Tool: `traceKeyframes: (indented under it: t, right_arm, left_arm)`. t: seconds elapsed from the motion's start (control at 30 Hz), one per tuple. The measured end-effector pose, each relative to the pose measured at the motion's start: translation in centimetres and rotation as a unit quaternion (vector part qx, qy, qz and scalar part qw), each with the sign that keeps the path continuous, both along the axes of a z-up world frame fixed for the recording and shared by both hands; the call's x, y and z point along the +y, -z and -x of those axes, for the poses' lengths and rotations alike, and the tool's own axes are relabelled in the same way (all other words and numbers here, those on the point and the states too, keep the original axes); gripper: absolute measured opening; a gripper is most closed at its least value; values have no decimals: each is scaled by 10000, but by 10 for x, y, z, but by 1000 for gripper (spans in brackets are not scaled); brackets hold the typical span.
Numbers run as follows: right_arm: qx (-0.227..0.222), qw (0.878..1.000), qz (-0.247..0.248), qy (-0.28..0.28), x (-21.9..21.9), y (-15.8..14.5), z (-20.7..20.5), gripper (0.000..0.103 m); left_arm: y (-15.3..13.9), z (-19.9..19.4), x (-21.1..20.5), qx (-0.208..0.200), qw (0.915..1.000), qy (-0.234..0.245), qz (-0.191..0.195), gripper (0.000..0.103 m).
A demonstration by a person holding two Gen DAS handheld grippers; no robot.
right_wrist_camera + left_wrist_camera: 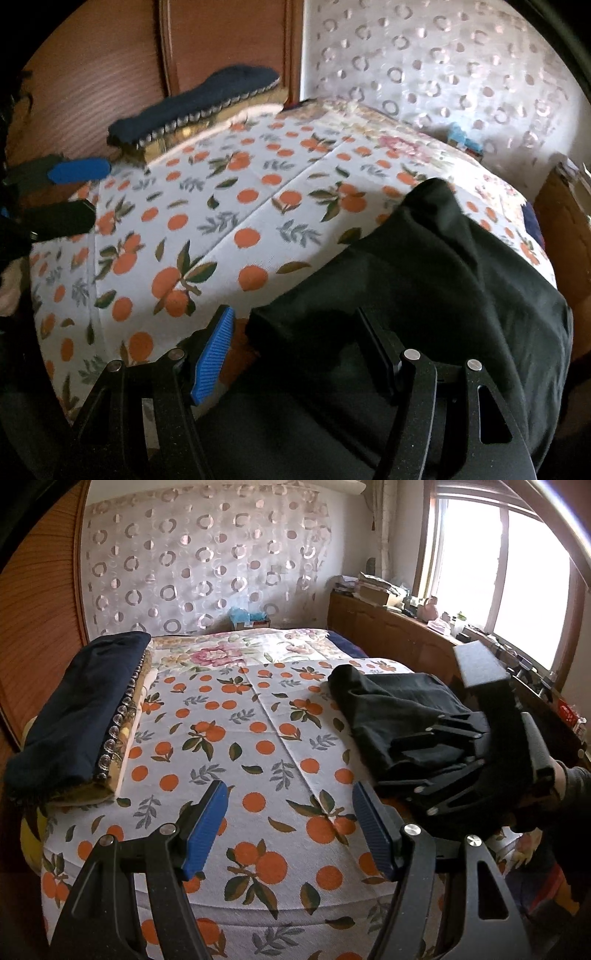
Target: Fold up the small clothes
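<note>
Two grippers in play, both mine. Left gripper (290, 830): jaws stand apart, nothing between the two blue pads (205, 830), only the orange-print bedspread (258, 716) beyond them. Right gripper (295, 354): jaws also apart; one black garment (443, 277) lies bunched ahead of and over the right-hand finger, its near edge between the jaws, but neither pad presses on it as far as I can tell. Count of clothes to fold: one, the black garment, on the bedspread's right portion, ahead and right of my left jaws (399, 716). Far ahead-left of both jaws: one stack of folded textiles (81, 716), navy piece on top, beaded trim along its edge. One floral sheet (236, 650) lies beyond the bedspread. One ring-patterned curtain (207, 561) behind. One window (517, 572), right of left jaws.
</note>
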State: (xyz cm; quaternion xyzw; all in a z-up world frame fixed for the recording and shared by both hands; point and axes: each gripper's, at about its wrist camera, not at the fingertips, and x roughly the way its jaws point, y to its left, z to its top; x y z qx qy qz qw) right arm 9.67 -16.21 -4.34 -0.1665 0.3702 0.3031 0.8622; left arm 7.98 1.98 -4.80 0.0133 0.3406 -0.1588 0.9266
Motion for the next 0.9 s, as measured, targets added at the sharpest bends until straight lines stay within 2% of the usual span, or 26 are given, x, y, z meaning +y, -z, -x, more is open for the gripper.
traceKeyframes:
  t: [0.17,0.27,0.33,0.4,0.47,0.63,0.77,0.9]
  right_arm:
    - [-108,9996,278,11,3,1,-1,67]
    - [-128,9997,189,52,-3,-2,-1,45]
    - [-83,9999,73,72,-5,-3,-1,21]
    - [-73,9999,-69,102,-9,-7,-2,13]
    - [-191,9987,-416,235,-17,-19,-1,11]
    - [-964,9887,-838,780,-57,-65,2,10]
    - [-1122,9817,-911,1242,-99,-89,-15,9]
    - [-1209,9752,-756,1693,-135,-107,-38,9]
  left_arm:
    - [-1,2,-1,-39,10000,-51,20,71]
    - [-2,3,2,-51,9999,-98,130,71]
    - [-3,3,4,-45,9998,-120,178,71]
    - [-3,3,5,-47,9997,-144,189,71]
    - [-3,3,5,-59,9997,-164,196,71]
    - [-3,2,5,-72,9996,-176,209,71]
    - [-2,2,3,-38,9996,-128,250,71]
    - [-1,4,-1,-50,9994,-120,316,71]
